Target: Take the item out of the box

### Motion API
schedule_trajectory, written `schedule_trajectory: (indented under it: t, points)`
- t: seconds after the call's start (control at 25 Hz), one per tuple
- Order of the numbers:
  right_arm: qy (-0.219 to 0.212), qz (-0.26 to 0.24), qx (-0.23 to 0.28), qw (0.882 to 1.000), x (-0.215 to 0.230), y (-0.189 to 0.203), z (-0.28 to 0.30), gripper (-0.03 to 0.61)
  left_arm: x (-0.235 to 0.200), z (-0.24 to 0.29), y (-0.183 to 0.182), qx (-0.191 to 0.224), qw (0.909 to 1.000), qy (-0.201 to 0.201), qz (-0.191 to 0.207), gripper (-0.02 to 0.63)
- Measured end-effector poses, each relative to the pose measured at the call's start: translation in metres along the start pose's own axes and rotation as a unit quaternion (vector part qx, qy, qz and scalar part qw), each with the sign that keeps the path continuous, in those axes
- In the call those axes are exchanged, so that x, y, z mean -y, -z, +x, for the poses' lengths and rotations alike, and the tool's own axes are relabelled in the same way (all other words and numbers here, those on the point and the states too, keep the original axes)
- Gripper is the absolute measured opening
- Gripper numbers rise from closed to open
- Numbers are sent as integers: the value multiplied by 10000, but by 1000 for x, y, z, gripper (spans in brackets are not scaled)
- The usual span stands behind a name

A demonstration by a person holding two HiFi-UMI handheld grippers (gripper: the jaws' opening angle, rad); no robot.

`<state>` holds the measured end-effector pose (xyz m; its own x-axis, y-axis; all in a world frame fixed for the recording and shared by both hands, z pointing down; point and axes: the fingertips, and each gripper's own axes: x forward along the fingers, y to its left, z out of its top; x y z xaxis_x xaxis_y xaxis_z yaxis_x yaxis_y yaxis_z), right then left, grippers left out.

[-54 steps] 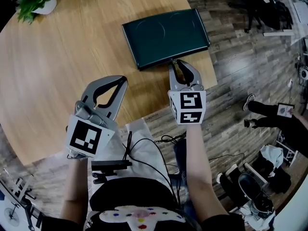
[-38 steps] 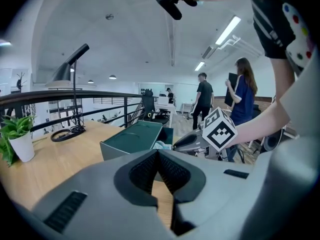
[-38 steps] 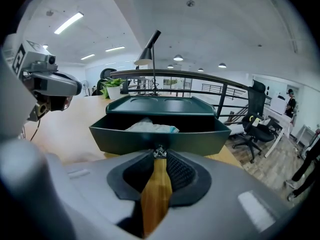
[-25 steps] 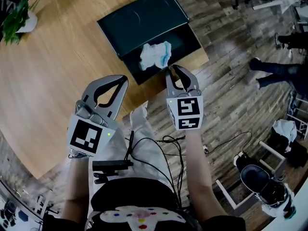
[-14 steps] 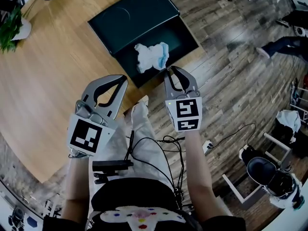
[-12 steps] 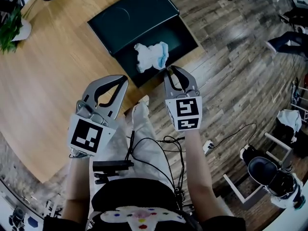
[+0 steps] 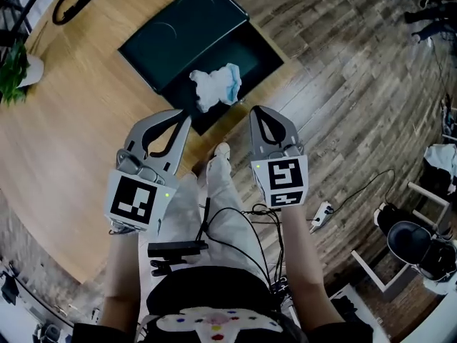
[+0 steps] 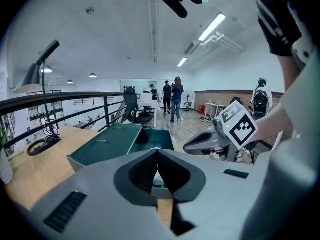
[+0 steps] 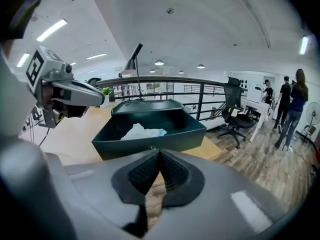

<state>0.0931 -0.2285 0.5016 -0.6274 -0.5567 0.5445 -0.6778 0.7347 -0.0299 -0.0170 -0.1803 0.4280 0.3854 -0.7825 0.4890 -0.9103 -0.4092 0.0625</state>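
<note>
Right gripper [image 7: 256,112] is clenched shut on nothing, and its tips have backed off the front wall of the dark green rectangular box [image 7: 182,34]. Half a second ago they sat right at that wall. Two seconds back the box was closed; now its tray [image 7: 253,51] stands pulled out toward me at the edge of the light wooden table [image 7: 71,141], with the crumpled white-and-blue cloth item [image 7: 215,86] lying loose in it, untouched. So opening looks done and the pick not started — I'd need to spread the jaws before going in. Left gripper [image 7: 183,117] is closed and empty too, hanging just short of the box's near corner. Right gripper view adds what the head view lacks: a small knob [image 9: 152,147] on the tray's front wall, and the cloth heaped toward the tray's left side. Left gripper view mostly gives the box's flat top; my own jaws block most of the tray there.
</note>
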Motion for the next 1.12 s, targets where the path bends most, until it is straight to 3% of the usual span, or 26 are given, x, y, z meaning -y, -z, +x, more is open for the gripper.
schedule_trajectory:
  t: [0.28,0.6,0.92,1.12]
  points:
    - [234,188,162,9994,17,-2,-30,9,7,33,-6,-288,9979,352,470,52]
    - [437,415,327,9976,32,-2,-59,9,16,71,-6,-766,9917,712,746,84]
    - [499,627,413,9959,42,1,-80,8,29,100,15,-1650,9729,950,1315,94]
    - [513,780,511,9943,42,-1,-86,8,28,113,26,-2134,9608,817,1568,94]
